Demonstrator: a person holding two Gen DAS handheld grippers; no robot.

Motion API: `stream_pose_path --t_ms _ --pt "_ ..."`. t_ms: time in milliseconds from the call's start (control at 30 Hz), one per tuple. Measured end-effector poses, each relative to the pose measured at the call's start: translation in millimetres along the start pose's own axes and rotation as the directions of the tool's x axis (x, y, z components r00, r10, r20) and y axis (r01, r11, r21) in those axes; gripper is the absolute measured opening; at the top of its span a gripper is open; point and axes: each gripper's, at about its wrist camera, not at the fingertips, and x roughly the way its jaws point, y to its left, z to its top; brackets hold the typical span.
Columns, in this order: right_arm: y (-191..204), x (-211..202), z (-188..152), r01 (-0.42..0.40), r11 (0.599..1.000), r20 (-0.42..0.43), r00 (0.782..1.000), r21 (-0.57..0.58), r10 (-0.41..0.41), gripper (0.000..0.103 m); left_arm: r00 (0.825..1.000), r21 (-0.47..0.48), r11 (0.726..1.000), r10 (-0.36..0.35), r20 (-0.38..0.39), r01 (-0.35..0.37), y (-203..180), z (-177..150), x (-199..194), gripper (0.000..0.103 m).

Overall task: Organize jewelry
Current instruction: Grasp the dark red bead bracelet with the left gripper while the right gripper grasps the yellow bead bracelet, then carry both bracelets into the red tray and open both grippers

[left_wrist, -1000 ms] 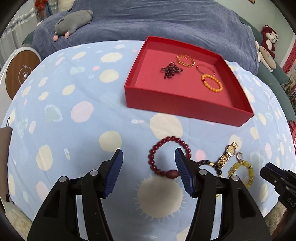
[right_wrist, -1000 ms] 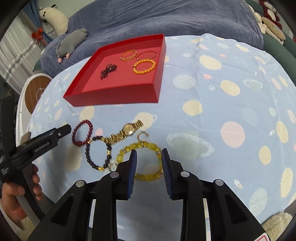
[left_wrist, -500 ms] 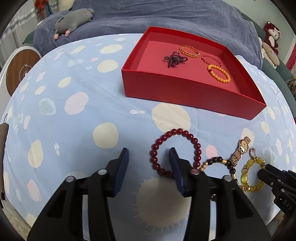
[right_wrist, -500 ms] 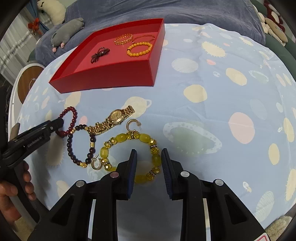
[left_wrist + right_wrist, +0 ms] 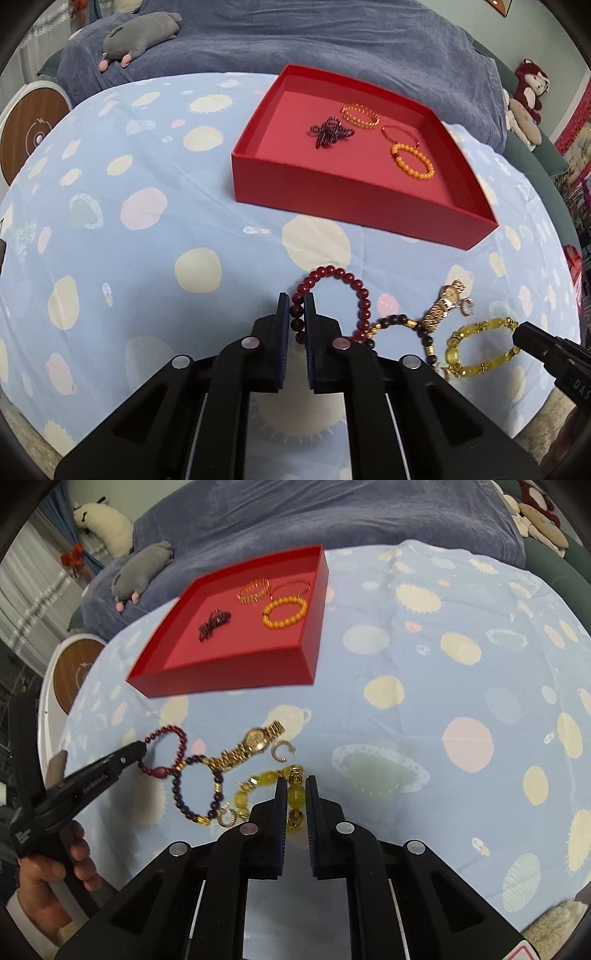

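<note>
A watch [image 5: 255,740] and dark beads [image 5: 195,790] lie between; left claw [image 5: 296,308] pinches the red bracelet [image 5: 332,295], right claw [image 5: 295,794] the yellow bracelet [image 5: 258,786].

One red tray [image 5: 343,199] ahead of the fingers holds four pieces: a dark beaded ornament [image 5: 330,132], a gold band bracelet [image 5: 360,115], a thin red bangle [image 5: 399,133] and an orange bead bracelet [image 5: 412,161]. Near the fingers lie three bead bracelets, dark red [image 5: 332,295], dark with gold [image 5: 199,790] and yellow [image 5: 480,347], plus one gold watch [image 5: 245,749] and two hoop earrings [image 5: 282,751].
</note>
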Motion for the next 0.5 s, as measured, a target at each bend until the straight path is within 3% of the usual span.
stream_pose_path --t_ms 500 --pt "19 -59 52 -0.078 0.997 0.143 0.986 -0.019 0.08 0.009 0.991 0.009 0.995 -0.095 0.091 0.094 -15 32 -63 0.008"
